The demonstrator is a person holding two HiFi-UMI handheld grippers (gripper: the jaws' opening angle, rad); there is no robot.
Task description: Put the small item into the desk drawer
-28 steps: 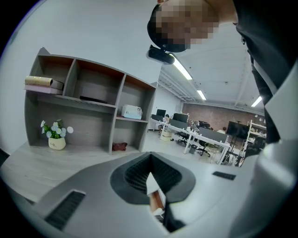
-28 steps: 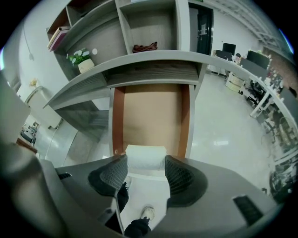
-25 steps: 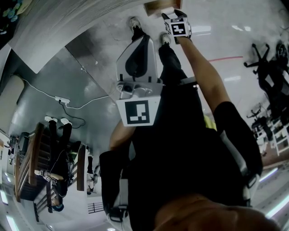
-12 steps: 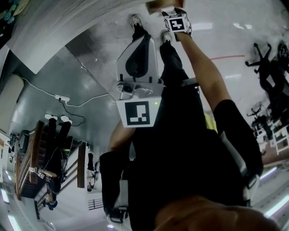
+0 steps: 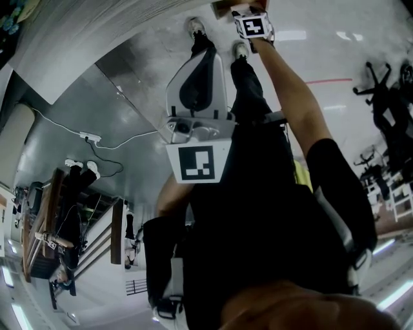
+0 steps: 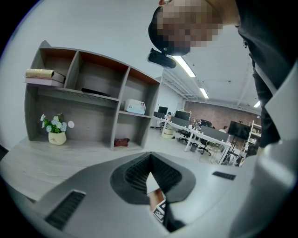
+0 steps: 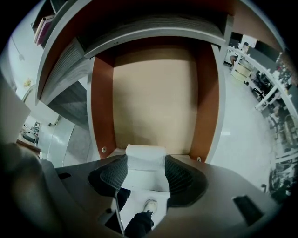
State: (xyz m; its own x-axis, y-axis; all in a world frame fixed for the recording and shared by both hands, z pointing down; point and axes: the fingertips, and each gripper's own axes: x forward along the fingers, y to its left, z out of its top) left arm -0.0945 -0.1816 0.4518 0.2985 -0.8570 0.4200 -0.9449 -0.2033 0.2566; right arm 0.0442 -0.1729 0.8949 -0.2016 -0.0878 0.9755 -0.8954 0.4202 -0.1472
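In the right gripper view my right gripper (image 7: pixel 145 168) is shut on a small white block (image 7: pixel 145 157), its ribbed pads (image 7: pixel 114 174) pressing both sides. Just beyond the block lies the open desk drawer (image 7: pixel 153 88), with a tan bottom, red-brown side walls and nothing inside. The head view puts this gripper (image 5: pixel 251 20) at the top edge, arm stretched out, next to the drawer's wooden corner (image 5: pixel 222 8). My left gripper (image 5: pixel 205 57) hangs lower in the middle, close to the body. Its jaws (image 6: pixel 149 160) meet at the tips with nothing between them.
The left gripper view faces a grey desk top (image 6: pixel 32 162) with a shelf unit (image 6: pixel 93 100) holding a flower pot (image 6: pixel 57 135), books (image 6: pixel 44 76) and a white box (image 6: pixel 135 107). On the floor are the person's shoes (image 5: pixel 192 29), a power strip (image 5: pixel 90 137) and office chairs (image 5: pixel 381 97).
My right gripper has crept a little farther out toward the drawer, still holding the white block. The left gripper has stayed where it was.
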